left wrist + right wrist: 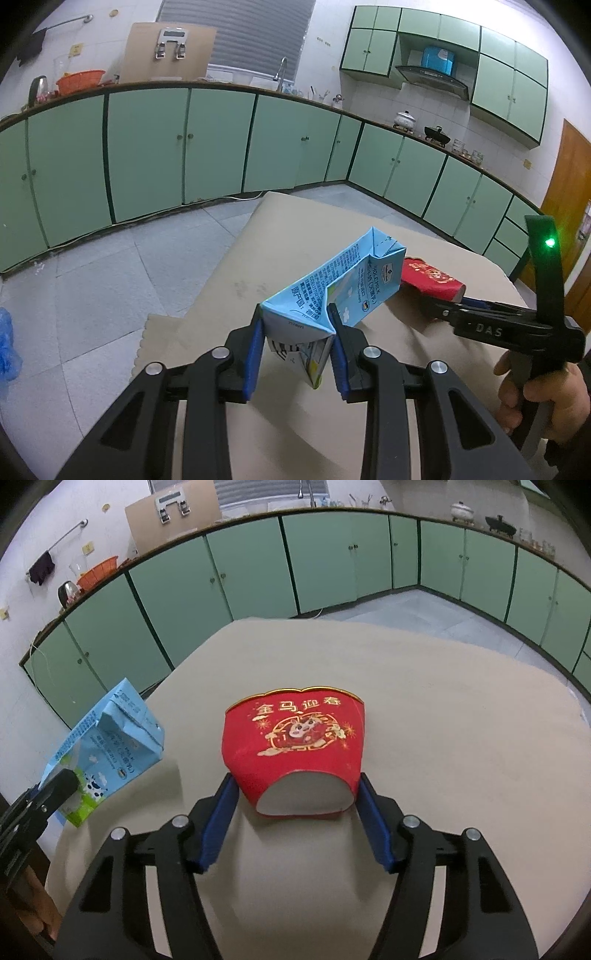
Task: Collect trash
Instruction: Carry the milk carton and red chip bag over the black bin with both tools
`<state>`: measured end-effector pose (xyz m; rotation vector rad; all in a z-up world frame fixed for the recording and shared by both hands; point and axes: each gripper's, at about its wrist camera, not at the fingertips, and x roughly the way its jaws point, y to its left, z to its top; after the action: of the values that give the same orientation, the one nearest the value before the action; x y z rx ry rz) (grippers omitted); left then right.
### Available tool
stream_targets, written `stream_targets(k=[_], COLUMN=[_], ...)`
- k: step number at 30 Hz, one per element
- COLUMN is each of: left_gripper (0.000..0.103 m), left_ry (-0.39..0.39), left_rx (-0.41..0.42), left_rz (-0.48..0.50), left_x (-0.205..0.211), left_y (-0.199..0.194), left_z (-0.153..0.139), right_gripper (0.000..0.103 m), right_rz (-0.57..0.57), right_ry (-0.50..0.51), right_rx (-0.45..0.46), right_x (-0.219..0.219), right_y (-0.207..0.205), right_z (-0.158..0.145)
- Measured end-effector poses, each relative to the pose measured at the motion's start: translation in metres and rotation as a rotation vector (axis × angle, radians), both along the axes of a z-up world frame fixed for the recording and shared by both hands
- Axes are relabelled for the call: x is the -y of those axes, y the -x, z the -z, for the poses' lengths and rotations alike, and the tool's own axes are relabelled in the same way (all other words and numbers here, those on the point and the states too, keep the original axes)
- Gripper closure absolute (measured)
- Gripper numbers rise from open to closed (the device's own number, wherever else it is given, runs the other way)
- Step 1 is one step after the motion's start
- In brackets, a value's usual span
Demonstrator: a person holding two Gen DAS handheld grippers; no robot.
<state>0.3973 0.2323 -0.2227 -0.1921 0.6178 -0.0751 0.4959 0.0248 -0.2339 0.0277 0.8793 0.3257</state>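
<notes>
in the left wrist view the left tongs point(297, 325) fill the lower centre of the frame, their blue pads pressed into the dented bottom end of a light blue milk carton point(332, 284). the carton is crumpled where the pads bite and slants up toward the right of centre, its folded top pointing at the far cabinets. it hangs above the beige bench point(295, 236), apart from the surface as far as the view shows. the same carton appears at the left edge of the right wrist view point(107, 746), held tilted by the black tip of the left tongs at lower left there.

the right tongs point(293, 790) sit at the bottom centre of their own view, with the pads on either side of the open end of a red paper cup point(295, 746). the cup lies on its side on the bench point(443, 720), its gold-trimmed rim pointing away from the camera and gold characters with a cartoon figure on its upper side. the pads touch or nearly touch the cup's flanks; the cup's mouth looks slightly flattened, so the tongs appear clamped on it. in the left wrist view the cup point(432, 280) shows just right of the carton, with the right tongs point(436, 308) reaching in from the right edge and a hand point(539, 398) on the handle at lower right.

green cabinets point(184, 147) run along the upper half of the frame.
</notes>
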Motion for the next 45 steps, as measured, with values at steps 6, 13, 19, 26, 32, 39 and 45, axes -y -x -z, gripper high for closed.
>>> stream_targets(k=[6,13,19,26,32,39,45], left_gripper=[0.071,0.071,0.071,0.071,0.071,0.071,0.071], left_ry=[-0.005,-0.009,-0.018,-0.007,-0.028,-0.070,-0.116], left_rx=[0.009,0.033,0.048,0.039,0.013,-0.032,-0.101], left_rz=[0.016,0.055,0.117,0.244,0.413,0.635,0.762], left_x=[0.008,0.043,0.088,0.162,0.250,0.367,0.446], left_y=[0.006,0.027,0.053,0.087,0.109,0.126,0.134], left_z=[-0.012,-0.038,-0.057,-0.066,-0.060,-0.049,-0.027], right_gripper=[0.042,0.042,0.042,0.042,0.042,0.042,0.042], right_rz=[0.015,0.088,0.152,0.255,0.397,0.595,0.653], right_ry=[-0.009,-0.043,-0.045,-0.029,0.017,0.024,-0.010], right_rx=[0.020,0.055,0.090,0.098,0.062,-0.058,-0.158], right_x=[0.023,0.080,0.133,0.210,0.291,0.386,0.419], right_y=[0.026,0.077,0.127,0.200,0.264,0.325,0.342], right_z=[-0.017,-0.049,-0.075,-0.085,-0.071,-0.026,0.020])
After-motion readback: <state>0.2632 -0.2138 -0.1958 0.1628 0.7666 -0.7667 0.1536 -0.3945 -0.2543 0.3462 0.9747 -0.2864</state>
